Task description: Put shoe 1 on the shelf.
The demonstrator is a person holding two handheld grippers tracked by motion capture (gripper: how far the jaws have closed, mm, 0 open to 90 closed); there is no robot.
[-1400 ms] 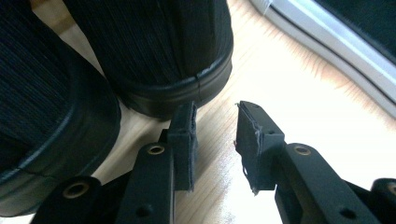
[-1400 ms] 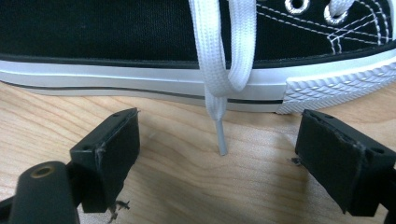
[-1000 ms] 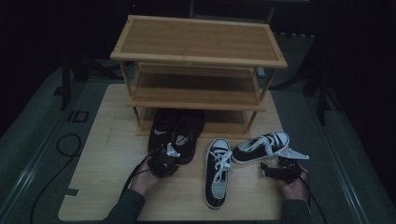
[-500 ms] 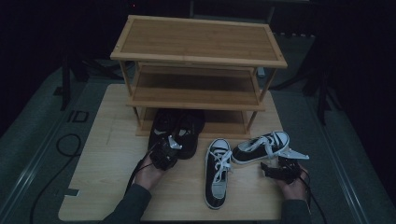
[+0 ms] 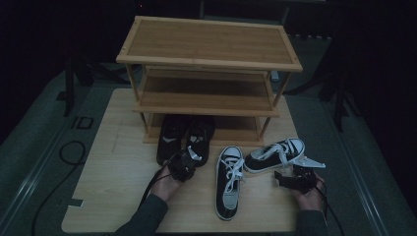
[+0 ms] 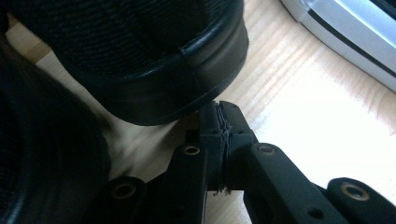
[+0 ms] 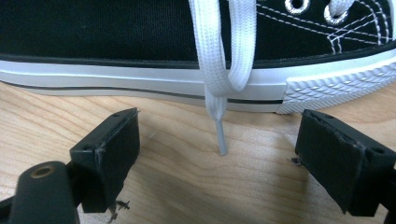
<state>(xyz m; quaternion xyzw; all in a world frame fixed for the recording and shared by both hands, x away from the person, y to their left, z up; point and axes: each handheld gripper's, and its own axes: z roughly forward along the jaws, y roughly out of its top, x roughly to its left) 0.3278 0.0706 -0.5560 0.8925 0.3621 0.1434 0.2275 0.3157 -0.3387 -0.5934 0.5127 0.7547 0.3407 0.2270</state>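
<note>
Black left claw (image 6: 219, 122) pressed together (empty), beside black shoe (image 6: 154, 60)

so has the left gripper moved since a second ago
Yes. In the high view the left gripper has moved up the picture toward the wooden three-tier shoe rack, now shut at the heel of the right-hand all-black shoe, gripping nothing.

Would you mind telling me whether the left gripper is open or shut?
Shut: the left gripper has its fingers pressed together with nothing between, tips beside the black shoe.
</note>
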